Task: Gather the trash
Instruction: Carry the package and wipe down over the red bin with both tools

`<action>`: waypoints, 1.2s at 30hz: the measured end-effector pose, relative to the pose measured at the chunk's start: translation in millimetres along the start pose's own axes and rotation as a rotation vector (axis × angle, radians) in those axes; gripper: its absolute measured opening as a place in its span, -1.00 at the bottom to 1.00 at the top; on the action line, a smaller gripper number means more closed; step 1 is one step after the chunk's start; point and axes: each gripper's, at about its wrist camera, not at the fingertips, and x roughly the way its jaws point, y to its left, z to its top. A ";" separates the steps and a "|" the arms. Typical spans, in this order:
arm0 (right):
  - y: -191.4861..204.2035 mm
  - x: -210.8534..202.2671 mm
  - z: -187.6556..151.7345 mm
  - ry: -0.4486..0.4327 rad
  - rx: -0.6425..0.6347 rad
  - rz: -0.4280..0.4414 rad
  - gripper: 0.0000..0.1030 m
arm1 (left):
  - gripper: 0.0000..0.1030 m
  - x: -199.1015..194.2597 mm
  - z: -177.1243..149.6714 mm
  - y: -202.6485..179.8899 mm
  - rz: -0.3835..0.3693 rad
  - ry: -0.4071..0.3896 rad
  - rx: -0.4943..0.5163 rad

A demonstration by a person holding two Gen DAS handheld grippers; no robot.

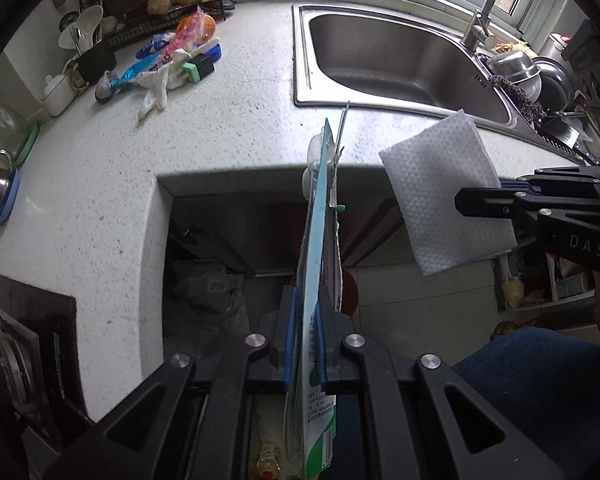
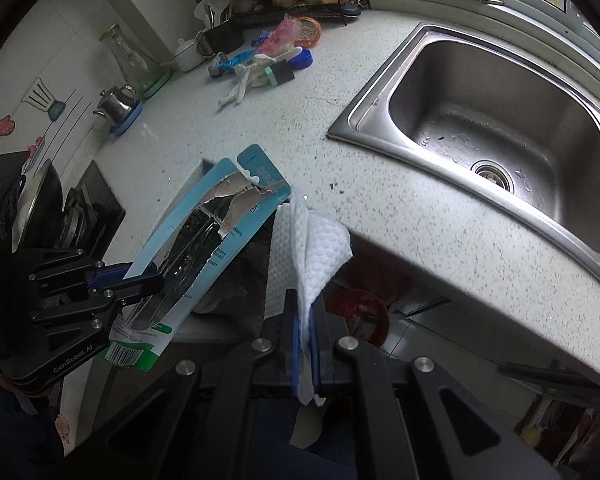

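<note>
Left gripper (image 1: 304,340) clamped on torn blue packaging (image 2: 204,240), pinched low near one end, so could easily swing or slip out over the gap in front of the counter (image 1: 228,132) edge. Right gripper (image 2: 306,344) squeezing a white paper towel (image 2: 312,248) by a thin fold, limp stuff, might just pull free. More trash pile (image 1: 168,60) left by the counter's back edge. Grey bag (image 1: 208,292) down in the gap, contents hard to tell. Sink (image 2: 500,120) holding only water drops.
</note>
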 end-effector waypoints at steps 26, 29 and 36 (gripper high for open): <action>-34.9 157.6 -65.3 0.263 0.137 -0.019 -0.92 | -0.85 184.1 -55.1 2.0 -0.107 0.317 0.009; -45.7 193.6 -74.2 0.292 0.144 -0.038 -0.92 | -0.85 229.1 -63.7 3.4 -0.131 0.341 0.007; -76.2 280.7 -100.7 0.333 0.181 -0.050 -0.92 | -0.85 337.4 -81.4 10.6 -0.148 0.405 0.018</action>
